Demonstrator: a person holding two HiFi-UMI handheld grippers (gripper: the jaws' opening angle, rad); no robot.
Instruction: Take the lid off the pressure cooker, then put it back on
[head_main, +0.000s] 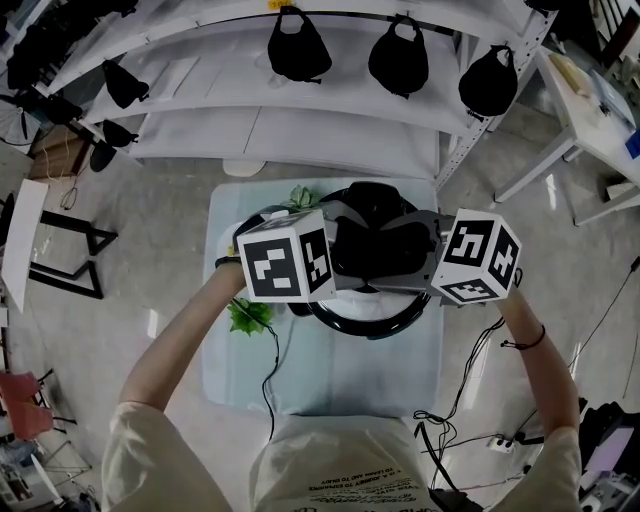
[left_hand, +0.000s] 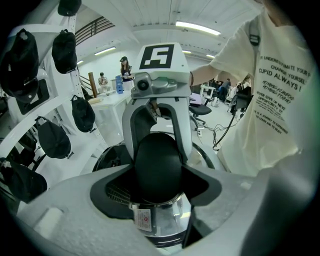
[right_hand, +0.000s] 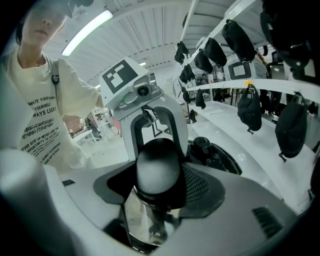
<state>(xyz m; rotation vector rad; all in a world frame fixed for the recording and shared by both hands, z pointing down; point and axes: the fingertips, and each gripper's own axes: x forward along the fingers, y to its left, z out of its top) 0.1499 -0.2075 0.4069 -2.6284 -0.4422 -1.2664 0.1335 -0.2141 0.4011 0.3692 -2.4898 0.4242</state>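
1. One pressure cooker (head_main: 362, 328) stands on one counter (head_main: 330, 380).
2. One lid (head_main: 375, 245), with a single black handle.
3. Two tools: the left tool (left_hand: 157, 170) and the right tool (right_hand: 157, 172).
4. Two marker cubes, one on the left tool (head_main: 285, 255) and one on the right (head_main: 478, 260).
5. One white rack (head_main: 300, 130).
6. At least five black caps on the rack: three (head_main: 298, 45) along its front rail and two more (head_main: 125, 82) at its left end.
7. Two clumps of green leaves (head_main: 250, 315).

Bright ceiling strip lights (left_hand: 197, 27); dark, blurred fisheye edges.
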